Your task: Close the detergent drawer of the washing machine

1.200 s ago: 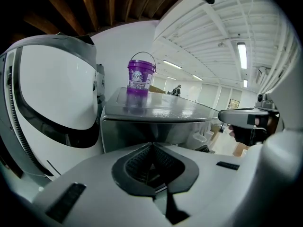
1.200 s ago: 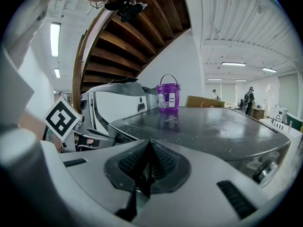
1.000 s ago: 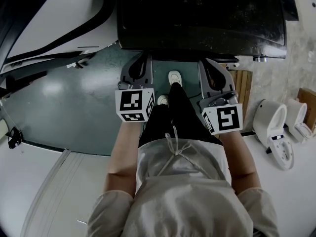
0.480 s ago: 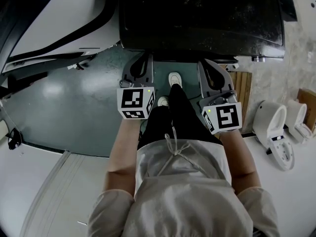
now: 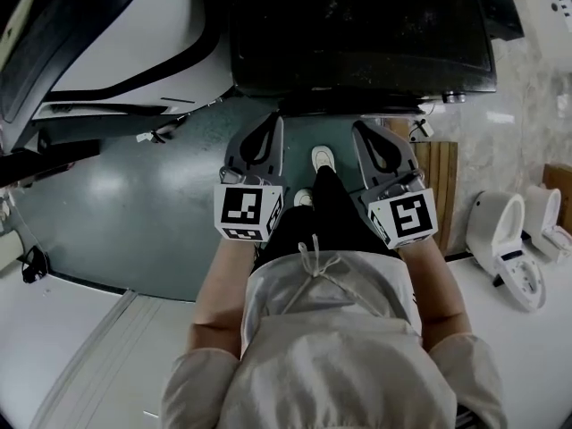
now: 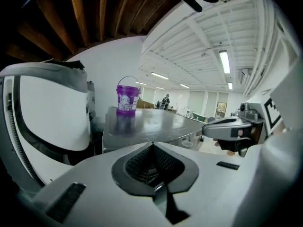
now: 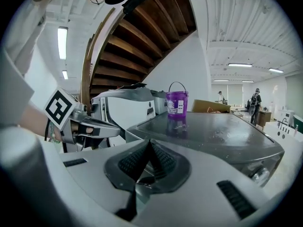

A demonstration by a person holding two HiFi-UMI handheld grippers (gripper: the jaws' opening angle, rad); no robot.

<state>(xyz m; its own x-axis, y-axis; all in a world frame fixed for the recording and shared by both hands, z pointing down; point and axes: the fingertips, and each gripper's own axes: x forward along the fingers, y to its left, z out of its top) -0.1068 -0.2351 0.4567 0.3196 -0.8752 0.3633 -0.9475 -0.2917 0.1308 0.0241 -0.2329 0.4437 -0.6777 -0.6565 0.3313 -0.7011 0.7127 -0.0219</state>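
Observation:
The washing machine (image 5: 357, 34) shows as a dark, wet top at the upper middle of the head view. Its detergent drawer is not visible in any view. My left gripper (image 5: 271, 121) and right gripper (image 5: 360, 125) are held side by side just short of the machine's front edge, both shut with nothing between the jaws. In the left gripper view the shut jaws (image 6: 151, 146) face the machine top (image 6: 156, 122). In the right gripper view they (image 7: 150, 142) do the same toward that top (image 7: 213, 126).
A purple bucket (image 6: 128, 98) (image 7: 177, 103) stands on the machine top. A white appliance with dark trim (image 5: 116, 34) lies to the left. A wooden panel (image 5: 438, 168) and white toilets (image 5: 500, 231) are to the right. Green floor (image 5: 134, 195) spreads below.
Both grippers have stayed shut and side by side. They now sit slightly farther back from the machine's front edge, and the head view has shifted a little.

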